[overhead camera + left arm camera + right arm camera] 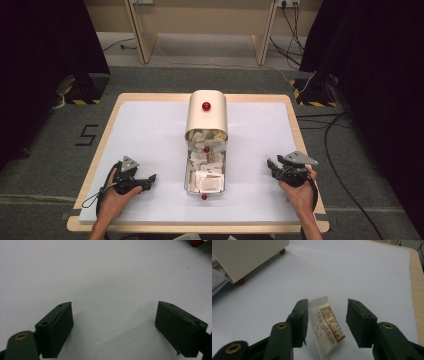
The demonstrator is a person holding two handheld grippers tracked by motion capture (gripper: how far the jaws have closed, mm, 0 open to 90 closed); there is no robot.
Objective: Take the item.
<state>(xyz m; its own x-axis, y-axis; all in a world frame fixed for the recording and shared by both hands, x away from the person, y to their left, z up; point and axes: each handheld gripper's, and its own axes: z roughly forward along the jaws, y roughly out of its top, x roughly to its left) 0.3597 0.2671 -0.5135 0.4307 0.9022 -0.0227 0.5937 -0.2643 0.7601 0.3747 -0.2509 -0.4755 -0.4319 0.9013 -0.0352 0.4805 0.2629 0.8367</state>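
Note:
A white sachet point(329, 328) with brown "HongMian" lettering lies on the white mat between the jaws of my right gripper point(327, 315). The jaws stand apart and the right pad is clear of it; the left pad sits right beside its edge. In the high view my right gripper point(270, 165) rests at the table's front right, held by a hand. My left gripper point(151, 180) rests at the front left, open, with bare mat between its jaws point(113, 322). Between the two stands a cream box point(206, 117) whose clear drawer point(187, 172) is pulled toward me, full of several sachets.
The box has a red knob point(206, 106) on top and red feet point(239, 281). The white mat point(145, 135) covers a wooden table whose edge point(417, 295) runs close on my right gripper's right. Cables and black curtains stand beyond the table.

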